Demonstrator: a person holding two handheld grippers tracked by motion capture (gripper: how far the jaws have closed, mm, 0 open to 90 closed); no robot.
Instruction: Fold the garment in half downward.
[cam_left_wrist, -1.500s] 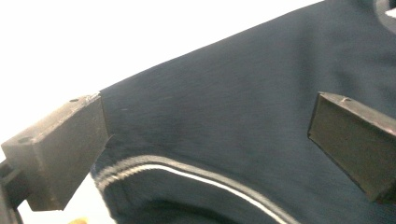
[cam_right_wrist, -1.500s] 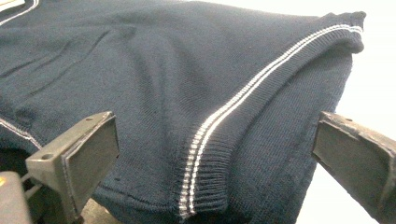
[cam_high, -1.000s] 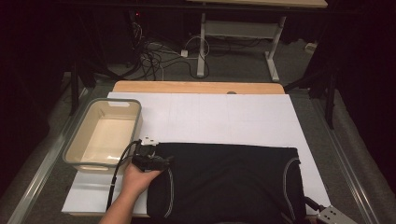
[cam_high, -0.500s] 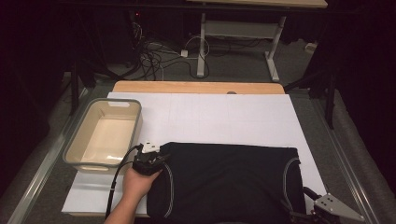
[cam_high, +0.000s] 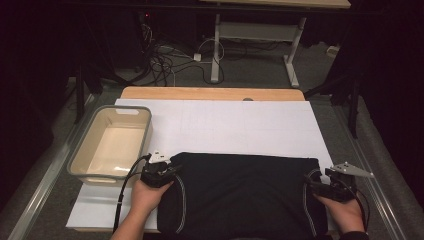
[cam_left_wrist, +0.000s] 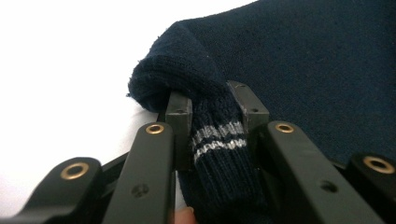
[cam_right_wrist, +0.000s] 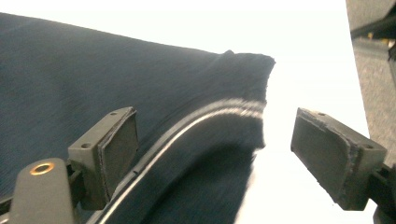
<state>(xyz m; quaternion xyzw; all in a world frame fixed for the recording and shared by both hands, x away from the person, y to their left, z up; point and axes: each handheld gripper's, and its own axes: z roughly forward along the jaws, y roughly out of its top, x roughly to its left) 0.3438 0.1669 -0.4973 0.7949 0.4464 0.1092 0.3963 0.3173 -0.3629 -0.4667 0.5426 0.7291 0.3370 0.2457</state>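
Up close, left hand-held gripper (cam_left_wrist: 212, 114) pinches striped cuff (cam_left_wrist: 218, 140).

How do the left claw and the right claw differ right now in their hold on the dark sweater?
The left claw is shut on a bunched fold of the sweater; the right claw is open, its jaws closing, pads apart from the cloth. The left is at the sweater's left edge, the right at its right edge. Both sit at a striped trim.
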